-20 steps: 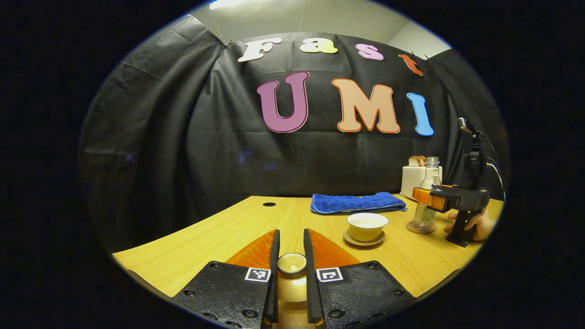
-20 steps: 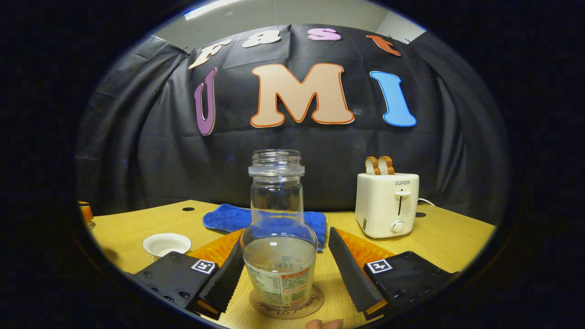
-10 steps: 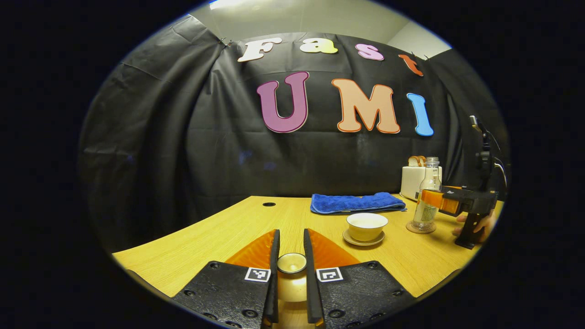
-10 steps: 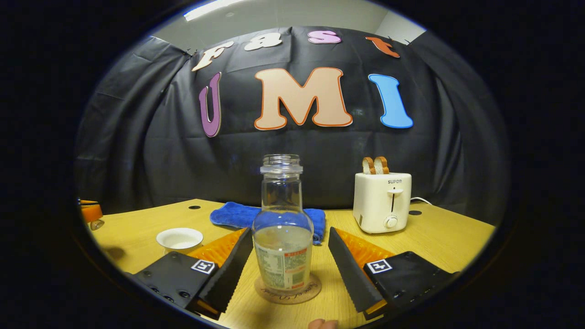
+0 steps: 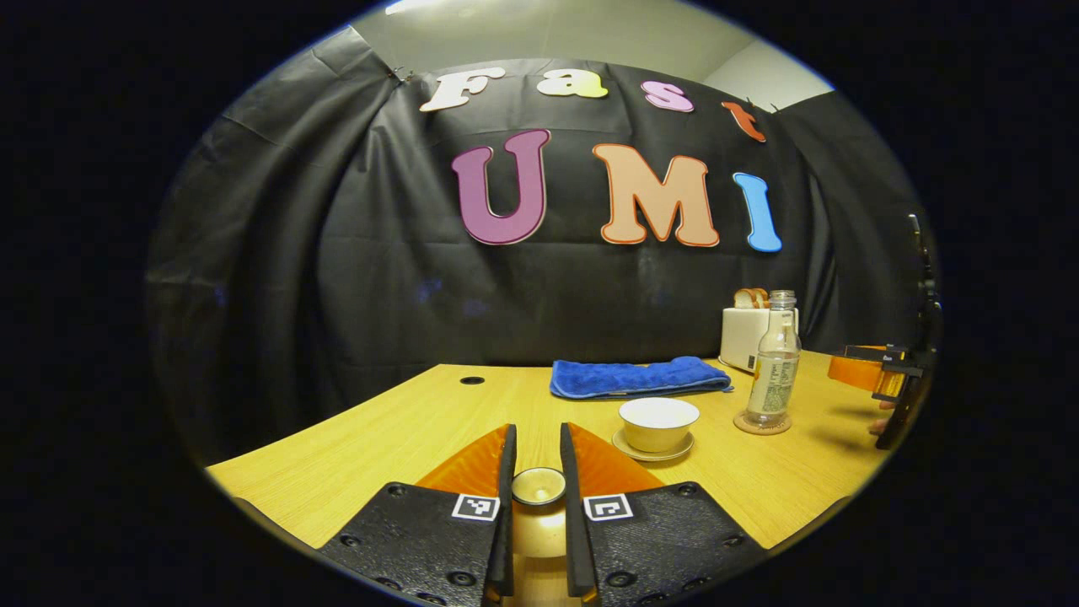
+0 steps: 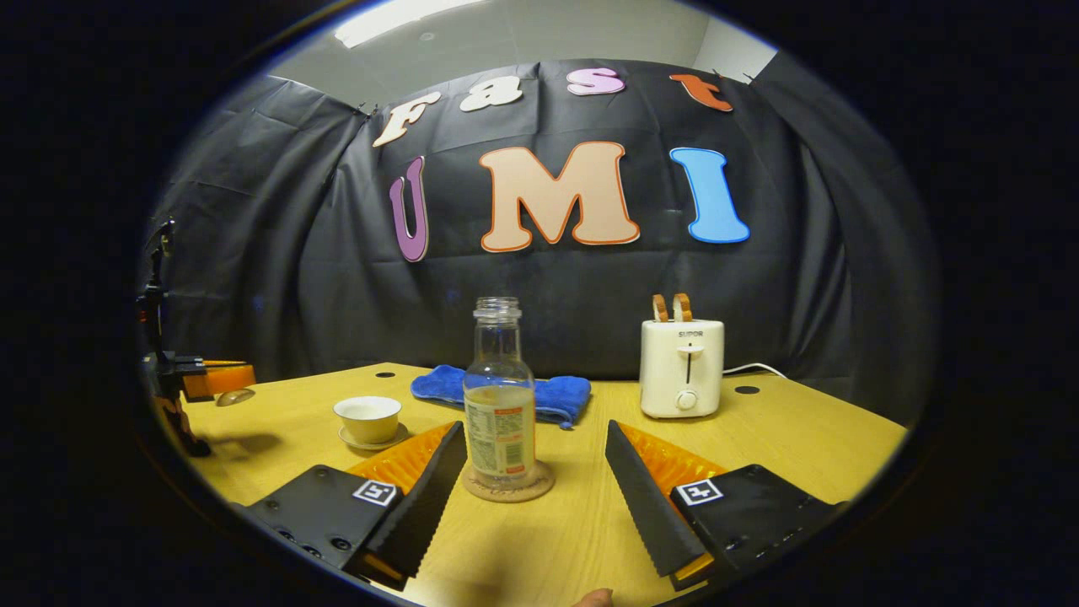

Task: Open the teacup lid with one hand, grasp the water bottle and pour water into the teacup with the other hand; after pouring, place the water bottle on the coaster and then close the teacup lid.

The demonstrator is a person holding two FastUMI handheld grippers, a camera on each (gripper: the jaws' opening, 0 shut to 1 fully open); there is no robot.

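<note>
On the coaster (image 6: 508, 488) water bottle (image 6: 499, 405) upright, right gripper (image 6: 535, 485) jaws apart, left gripper (image 5: 536, 497) jaws clamped on teacup lid (image 5: 539, 486)

**Booth interior: fixtures and surroundings**

Wall: black cloth (image 6: 278, 278), creased, hung across the back and both sides. Ceiling: pale, with a bright light strip (image 6: 396, 13) above the cloth. Table: light wood-grain top (image 6: 809, 430), with round cable holes (image 6: 747, 389) near its far edge. White toaster (image 6: 681, 368) holding two bread slices, ahead and right of the right tool. Folded blue towel (image 5: 636, 376) lying flat ahead, by the wall.
</note>
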